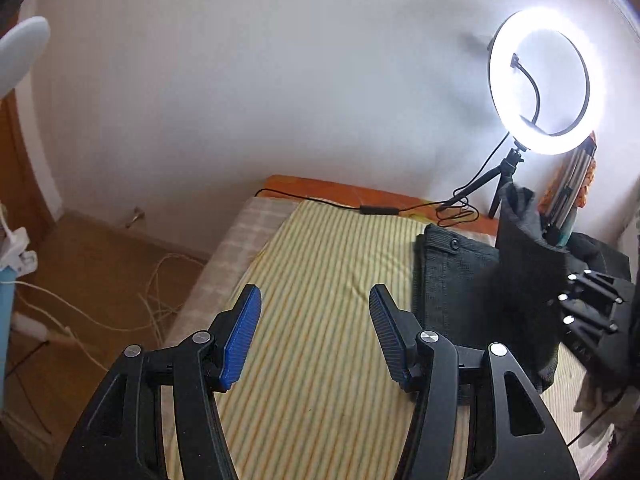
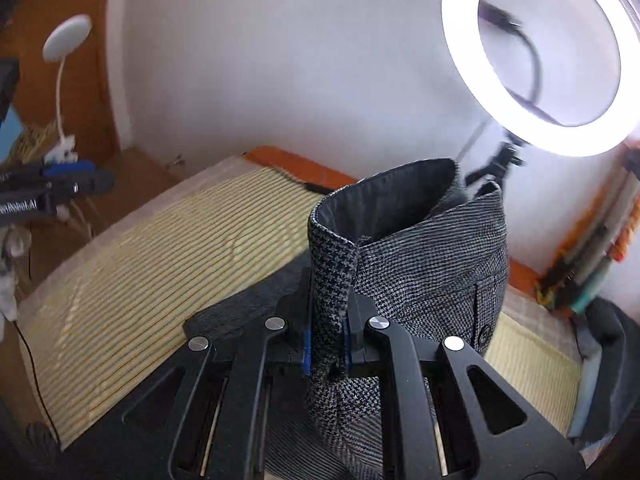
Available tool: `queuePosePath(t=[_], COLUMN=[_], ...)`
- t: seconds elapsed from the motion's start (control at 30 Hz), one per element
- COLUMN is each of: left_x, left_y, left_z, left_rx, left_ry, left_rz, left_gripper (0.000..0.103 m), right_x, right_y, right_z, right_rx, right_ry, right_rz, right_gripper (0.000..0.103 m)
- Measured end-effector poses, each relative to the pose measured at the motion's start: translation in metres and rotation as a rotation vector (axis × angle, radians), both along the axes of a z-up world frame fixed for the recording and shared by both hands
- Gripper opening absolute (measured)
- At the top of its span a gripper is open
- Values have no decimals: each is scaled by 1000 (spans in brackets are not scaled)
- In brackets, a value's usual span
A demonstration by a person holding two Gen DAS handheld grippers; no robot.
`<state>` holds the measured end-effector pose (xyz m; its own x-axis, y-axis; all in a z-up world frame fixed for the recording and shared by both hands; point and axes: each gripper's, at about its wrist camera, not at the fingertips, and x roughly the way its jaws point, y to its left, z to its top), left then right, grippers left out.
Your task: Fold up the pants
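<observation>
Beneath both tongs: striped bedcover [image 1: 320, 320], yellow and wide, spread flat over the bed. Beyond the left tongs' tips, to their right: grey houndstooth pants [image 1: 460, 280], part lying folded on the cover with a buttoned edge on top, part raised in a dark upright fold. Behind that raised fold, against the wall: lit ring light [image 1: 546, 80] on a small tripod, its cable trailing across the far edge of the bed.

Right gripper [image 2: 326, 344]: clamped tight on a narrow band of the pants [image 2: 432, 264], apparently the waistband end, cloth standing up and curling open directly ahead of the tips, a small button showing just right of them. Left gripper [image 1: 314, 336]: spread wide, holding nothing, hovering above bare cover, with the cloth just off its right finger [image 1: 390, 332].

Step in hand, by the look of it: carrying a lifted end over to lay one more fold onto the part already down. Next move likely needing the raised edge brought across and lowered square onto the flat part, perhaps with the free tongs pinning or smoothing the crease. Risk: the heavy weave sagging and landing skewed.
</observation>
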<state>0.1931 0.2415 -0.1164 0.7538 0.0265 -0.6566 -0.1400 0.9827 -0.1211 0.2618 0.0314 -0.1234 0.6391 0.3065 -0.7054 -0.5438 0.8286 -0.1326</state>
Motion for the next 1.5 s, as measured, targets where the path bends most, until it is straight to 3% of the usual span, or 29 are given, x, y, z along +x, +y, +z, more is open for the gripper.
queuePosePath(t=[0.17,0.37,0.57,0.67,0.73,0.97,1.03,1.07,1.23,1.33,1.5], left_x=[-9,-12,-10,-8,-7,-8,-8,-9,-10,-13,-14], left_y=[9,10,-1,-10,-18,-49,-55,-59,-82,-96,-110], left_z=[-3,-3,-6,-7,-8,-6,-6,-6,-6,-2,-2], left_rx=[-10,-13,-38,-62,-72,-99,-116,-126,-131,-104,-92], left_ry=[3,1,10,20,27,55,63,65,68,56,59], left_rz=[11,11,-10,-30,-45,-104,-109,-109,-105,-104,-117], left_gripper=[56,56,56,60,63,68,68,68,70,73,78], right_x=[2,-1,7,6,3,-5,-4,-3,6,12,27], right_y=[40,58,57,48,39,-15,-36,-46,-89,-113,-149], right_z=[-31,-57,-66,-58,-48,-14,-9,-7,-3,-4,-5], right_rx=[-72,-118,-92,-26,45,225,257,273,306,306,330], right_ry=[39,98,150,181,194,222,227,227,239,234,259], right_rz=[73,137,165,195,210,154,110,90,-5,-57,-125], right_gripper=[11,11,14,25,41,47,63,64,65,80,87])
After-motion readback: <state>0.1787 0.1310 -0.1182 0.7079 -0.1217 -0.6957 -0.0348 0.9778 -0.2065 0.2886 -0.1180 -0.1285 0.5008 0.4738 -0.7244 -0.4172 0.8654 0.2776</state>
